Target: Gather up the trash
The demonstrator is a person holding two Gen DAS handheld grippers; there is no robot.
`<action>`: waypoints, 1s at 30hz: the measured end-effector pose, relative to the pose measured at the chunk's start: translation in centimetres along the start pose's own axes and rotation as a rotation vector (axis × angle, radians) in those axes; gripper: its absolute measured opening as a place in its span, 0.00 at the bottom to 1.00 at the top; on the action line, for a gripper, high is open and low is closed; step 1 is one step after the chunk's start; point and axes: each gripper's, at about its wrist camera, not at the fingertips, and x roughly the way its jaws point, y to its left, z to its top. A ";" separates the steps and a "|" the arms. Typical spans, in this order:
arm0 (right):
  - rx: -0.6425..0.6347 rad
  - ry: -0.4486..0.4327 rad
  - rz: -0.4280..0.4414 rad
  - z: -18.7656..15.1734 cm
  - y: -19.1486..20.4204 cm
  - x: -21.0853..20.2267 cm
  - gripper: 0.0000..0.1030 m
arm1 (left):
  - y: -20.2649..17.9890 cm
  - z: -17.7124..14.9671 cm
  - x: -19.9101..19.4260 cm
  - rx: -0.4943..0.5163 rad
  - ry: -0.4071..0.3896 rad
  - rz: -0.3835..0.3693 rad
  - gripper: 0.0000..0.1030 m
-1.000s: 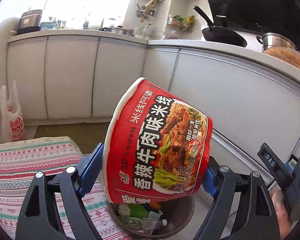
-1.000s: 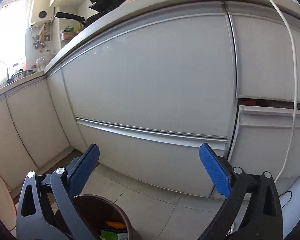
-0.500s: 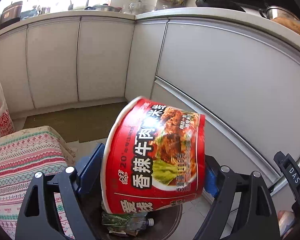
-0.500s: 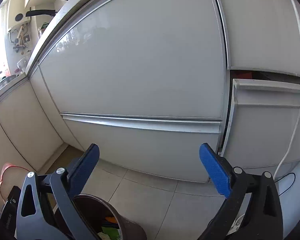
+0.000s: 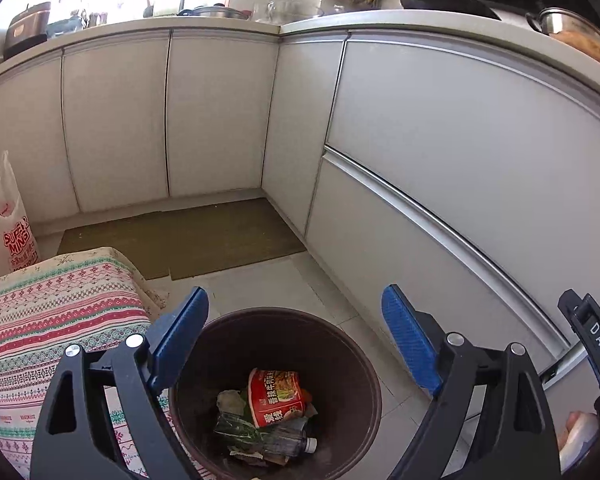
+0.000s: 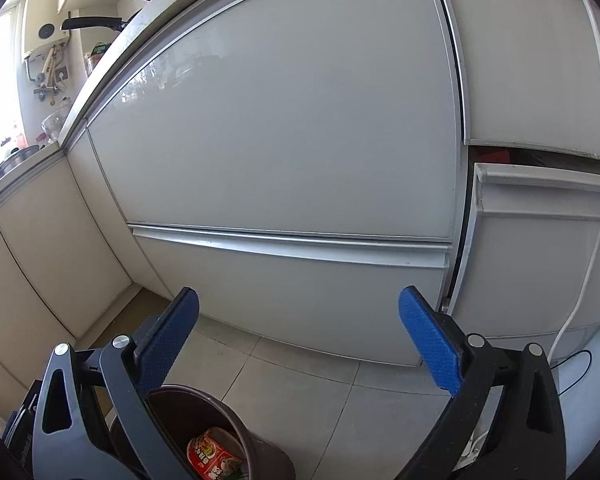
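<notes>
Presently, findings by item:
Left claw: the left claw (image 5: 296,308) stands wide apart with nothing between its blue pads, poised above the brown bin (image 5: 340,344).
Right claw: the right claw (image 6: 300,312) is likewise spread wide and carries nothing; it faces the white cabinet fronts (image 6: 300,128), with the bin low at the left of its view.
Noodle cup: the red noodle cup (image 5: 275,397) lies tilted inside the bin, resting on the other refuse, clear of both claws.
Other refuse: a clear plastic bottle (image 5: 288,442) and green wrappers (image 5: 236,428) lie beneath and beside the cup.
Bin position: on the tiled floor (image 5: 260,284), near the cabinet fronts, just beside a patterned cloth (image 5: 52,312) at the left.
Surroundings: a brown mat (image 5: 180,236) lies in the cabinet corner; a white plastic bag (image 5: 12,232) stands at the far left.
</notes>
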 end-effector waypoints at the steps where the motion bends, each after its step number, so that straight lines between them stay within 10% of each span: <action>1: -0.004 -0.002 0.008 -0.1 0.2 -0.3 0.93 | 0.2 0.1 -0.3 0.003 -0.002 0.005 0.84; 9: -0.126 -0.074 0.146 -1.6 3.1 -6.0 0.93 | 3.4 -0.1 -9.0 0.027 -0.145 0.148 0.94; 21: -0.294 -0.089 0.596 -9.5 6.0 -21.9 0.93 | 13.9 -6.4 -26.4 -0.119 -0.319 0.359 0.94; 30: -0.443 -0.151 0.625 -14.2 9.3 -26.7 0.93 | 18.2 -10.6 -29.0 -0.120 -0.301 0.429 0.94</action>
